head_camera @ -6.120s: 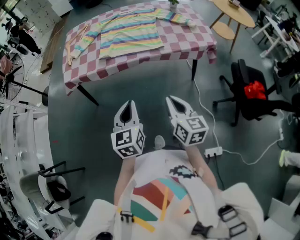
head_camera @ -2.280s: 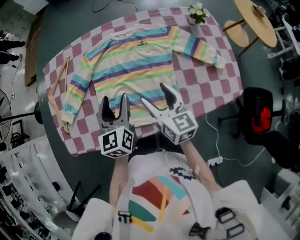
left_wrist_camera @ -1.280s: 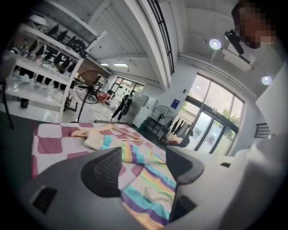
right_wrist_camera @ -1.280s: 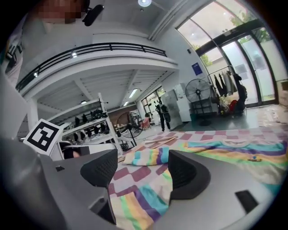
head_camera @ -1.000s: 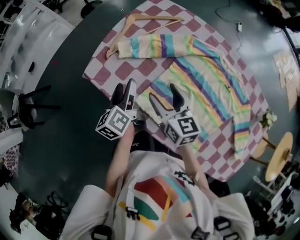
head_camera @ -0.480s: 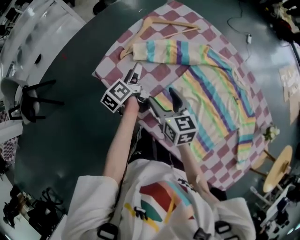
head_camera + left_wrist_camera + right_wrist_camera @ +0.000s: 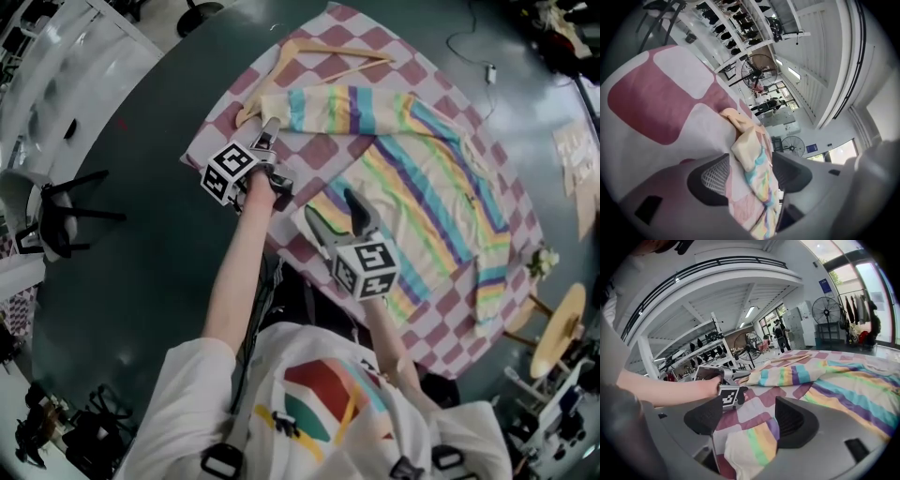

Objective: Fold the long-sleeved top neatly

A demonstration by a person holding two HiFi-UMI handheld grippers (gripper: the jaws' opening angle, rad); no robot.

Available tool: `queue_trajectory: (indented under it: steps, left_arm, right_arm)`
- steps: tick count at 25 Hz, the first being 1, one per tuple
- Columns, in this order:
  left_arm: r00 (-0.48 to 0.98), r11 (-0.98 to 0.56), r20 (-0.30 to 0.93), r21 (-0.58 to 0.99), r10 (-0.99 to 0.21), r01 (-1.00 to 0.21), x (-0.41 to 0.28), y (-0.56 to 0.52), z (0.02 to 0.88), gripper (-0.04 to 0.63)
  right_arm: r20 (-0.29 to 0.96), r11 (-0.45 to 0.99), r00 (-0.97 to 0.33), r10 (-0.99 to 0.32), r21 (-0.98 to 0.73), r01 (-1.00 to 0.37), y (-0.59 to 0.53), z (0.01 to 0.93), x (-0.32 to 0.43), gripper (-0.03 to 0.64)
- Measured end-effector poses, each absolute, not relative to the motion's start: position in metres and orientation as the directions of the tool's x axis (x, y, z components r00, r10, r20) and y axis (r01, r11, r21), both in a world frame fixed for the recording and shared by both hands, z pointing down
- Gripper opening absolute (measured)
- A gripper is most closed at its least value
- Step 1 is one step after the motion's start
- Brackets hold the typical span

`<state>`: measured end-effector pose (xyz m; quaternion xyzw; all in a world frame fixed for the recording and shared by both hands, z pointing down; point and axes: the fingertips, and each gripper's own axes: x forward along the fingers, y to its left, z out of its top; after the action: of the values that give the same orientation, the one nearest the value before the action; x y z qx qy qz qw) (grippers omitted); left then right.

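Note:
The striped long-sleeved top (image 7: 422,202) lies flat on the pink-and-white checked table (image 7: 216,136), one sleeve (image 7: 337,108) stretched along the far side. My left gripper (image 7: 266,133) reaches out to that sleeve's cuff (image 7: 274,105). In the left gripper view the cuff (image 7: 749,152) lies between the spread jaws of the left gripper (image 7: 750,172), which is open. My right gripper (image 7: 335,216) hovers open over the top's near hem corner (image 7: 752,446); the right gripper (image 7: 752,419) touches no cloth.
A wooden hanger (image 7: 319,56) lies on the table beyond the sleeve. A small plant (image 7: 539,264) stands at the table's right end, with a round wooden table (image 7: 555,330) past it. A dark chair (image 7: 56,211) stands on the floor to the left.
I have walked up to the table and round to its side. In the last half second my left gripper has stretched out to the sleeve cuff; the right has stayed over the hem corner.

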<state>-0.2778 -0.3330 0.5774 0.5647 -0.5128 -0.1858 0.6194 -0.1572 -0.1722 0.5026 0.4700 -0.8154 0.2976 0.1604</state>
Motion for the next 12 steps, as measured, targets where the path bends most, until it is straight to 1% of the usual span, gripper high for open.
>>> queue_trajectory:
  steps: [3, 4, 5, 6, 7, 8, 9, 12]
  left_arm:
    - [0.392, 0.314, 0.434, 0.889, -0.811, -0.334, -0.279, -0.340, 0.581, 0.281]
    - [0.385, 0.330, 0.445, 0.884, -0.808, -0.330, -0.280, -0.341, 0.584, 0.267]
    - [0.373, 0.356, 0.467, 0.875, -0.802, -0.328, -0.283, -0.342, 0.588, 0.241]
    - [0.356, 0.391, 0.498, 0.859, -0.791, -0.332, -0.285, -0.341, 0.593, 0.187]
    - [0.338, 0.426, 0.532, 0.838, -0.776, -0.341, -0.288, -0.340, 0.598, 0.120]
    - [0.324, 0.453, 0.562, 0.818, -0.761, -0.355, -0.290, -0.338, 0.603, 0.072]
    - [0.318, 0.468, 0.582, 0.803, -0.748, -0.368, -0.290, -0.337, 0.606, 0.040]
    - [0.323, 0.458, 0.580, 0.802, -0.747, -0.383, -0.291, -0.339, 0.605, 0.017]
  right_arm:
    - [0.538, 0.382, -0.509, -0.672, -0.337, -0.860, -0.175, 0.503, -0.159, 0.327]
    - [0.537, 0.380, -0.508, -0.673, -0.339, -0.861, -0.175, 0.503, -0.158, 0.327]
    - [0.537, 0.377, -0.508, -0.674, -0.341, -0.861, -0.175, 0.504, -0.158, 0.327]
    - [0.538, 0.375, -0.507, -0.674, -0.342, -0.862, -0.175, 0.504, -0.158, 0.327]
    - [0.539, 0.373, -0.506, -0.673, -0.343, -0.862, -0.175, 0.504, -0.157, 0.327]
    - [0.540, 0.372, -0.505, -0.673, -0.344, -0.862, -0.174, 0.504, -0.157, 0.327]
    - [0.539, 0.371, -0.506, -0.673, -0.345, -0.862, -0.174, 0.504, -0.156, 0.327]
    - [0.535, 0.372, -0.507, -0.675, -0.347, -0.861, -0.175, 0.503, -0.155, 0.327]
